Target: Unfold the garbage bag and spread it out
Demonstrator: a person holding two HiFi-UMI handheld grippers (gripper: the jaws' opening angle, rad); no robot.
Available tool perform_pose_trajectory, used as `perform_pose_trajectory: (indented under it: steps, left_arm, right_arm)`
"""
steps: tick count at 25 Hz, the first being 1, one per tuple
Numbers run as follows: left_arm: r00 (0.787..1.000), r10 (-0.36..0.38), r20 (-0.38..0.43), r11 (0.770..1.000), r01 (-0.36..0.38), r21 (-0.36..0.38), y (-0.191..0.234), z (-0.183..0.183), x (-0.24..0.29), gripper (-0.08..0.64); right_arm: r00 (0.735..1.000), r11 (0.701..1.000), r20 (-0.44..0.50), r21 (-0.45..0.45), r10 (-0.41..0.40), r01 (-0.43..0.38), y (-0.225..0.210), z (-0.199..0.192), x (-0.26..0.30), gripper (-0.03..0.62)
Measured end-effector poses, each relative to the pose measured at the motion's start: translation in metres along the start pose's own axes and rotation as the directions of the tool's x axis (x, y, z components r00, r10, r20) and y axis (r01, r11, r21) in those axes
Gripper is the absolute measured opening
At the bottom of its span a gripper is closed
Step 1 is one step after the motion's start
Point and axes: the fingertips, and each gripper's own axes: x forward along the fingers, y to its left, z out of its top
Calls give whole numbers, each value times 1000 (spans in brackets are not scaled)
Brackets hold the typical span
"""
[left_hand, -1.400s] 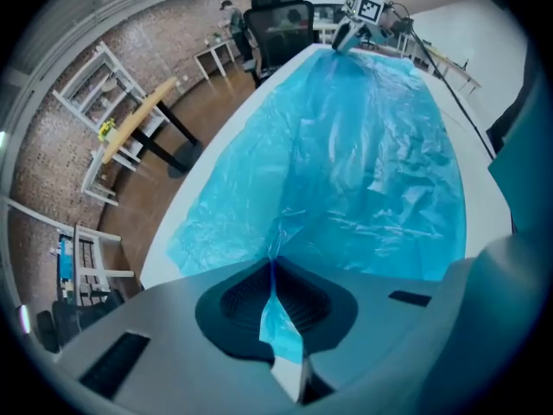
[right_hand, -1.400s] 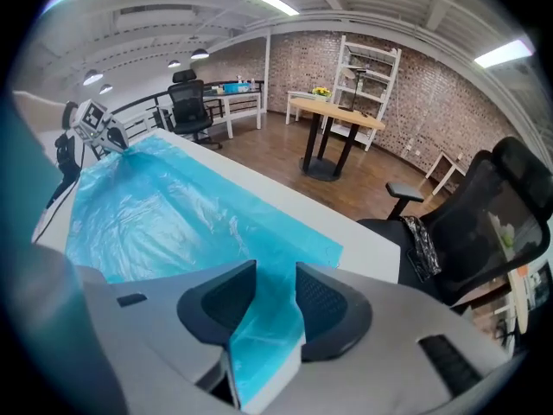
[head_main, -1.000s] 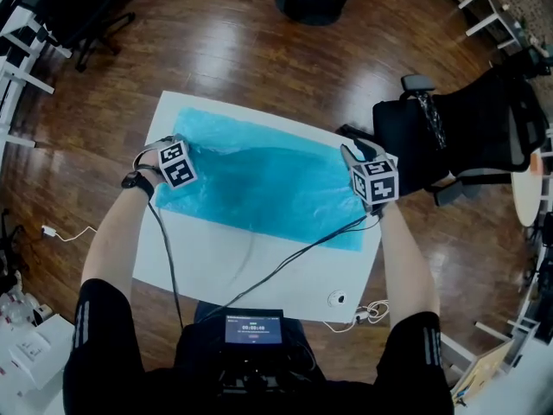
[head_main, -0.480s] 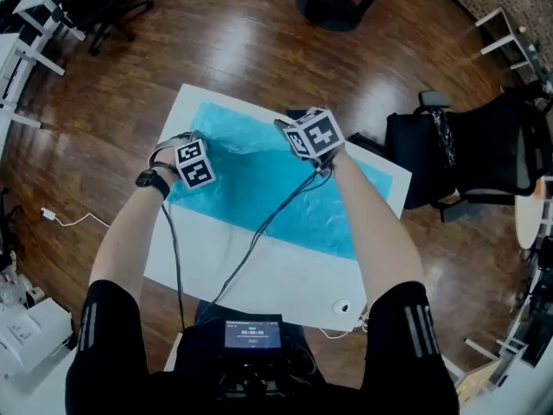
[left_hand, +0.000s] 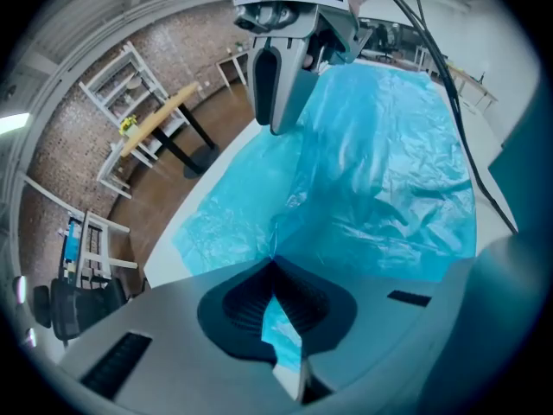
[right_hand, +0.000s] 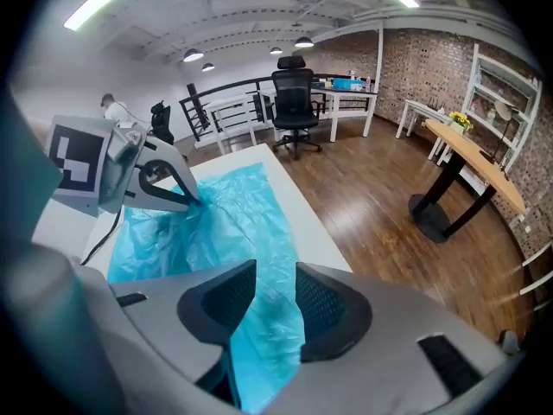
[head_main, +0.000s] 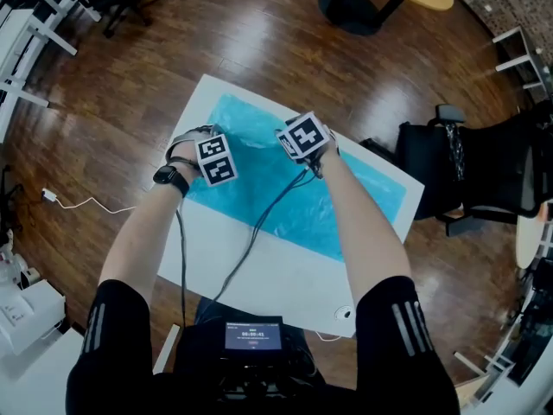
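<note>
The blue garbage bag [head_main: 346, 197] lies spread over the far half of the white table [head_main: 285, 275]. My left gripper [head_main: 212, 145] is at the bag's far left part, shut on a pinch of blue film [left_hand: 275, 262] that rises in a ridge to its jaws. My right gripper [head_main: 298, 137] hangs close beside it over the bag's far edge. Its jaws [right_hand: 276, 275] stand apart with nothing between the pads, only the bag [right_hand: 242, 223] lying below. Each gripper view shows the other gripper: the right gripper [left_hand: 281, 76], the left gripper [right_hand: 164, 184].
Black cables [head_main: 259, 223] run from both grippers across the bag and the table's bare near half. A small white object [head_main: 346, 312] lies near the front right corner. A black office chair [head_main: 484, 171] stands right of the table, and a round table base [head_main: 354, 11] beyond it.
My right gripper has swung from the bag's right end leftwards and lower, to beside the left gripper. The left gripper has kept its place and its hold.
</note>
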Motion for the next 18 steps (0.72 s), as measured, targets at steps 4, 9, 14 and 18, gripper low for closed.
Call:
perform_pose_trajectory:
  steps: [4, 9, 14, 18]
  left_arm:
    - [1000, 3, -8, 1000, -3, 11, 0, -1, -1, 0]
    - [1000, 4, -17, 1000, -4, 14, -1, -2, -1, 0]
    - [1000, 23, -10, 999, -23, 36, -1, -3, -1, 0]
    - [998, 57, -15, 996, -56, 72, -1, -2, -1, 0]
  right_arm:
    - [1000, 1000, -7, -18, 13, -13, 11, 5, 8, 178]
    - [998, 1000, -57, -16, 13, -14, 13, 0, 12, 178]
    - [998, 1000, -66, -6, 21, -21, 21, 3, 11, 178]
    - [998, 1000, -57, 6, 23, -23, 21, 3, 11, 178]
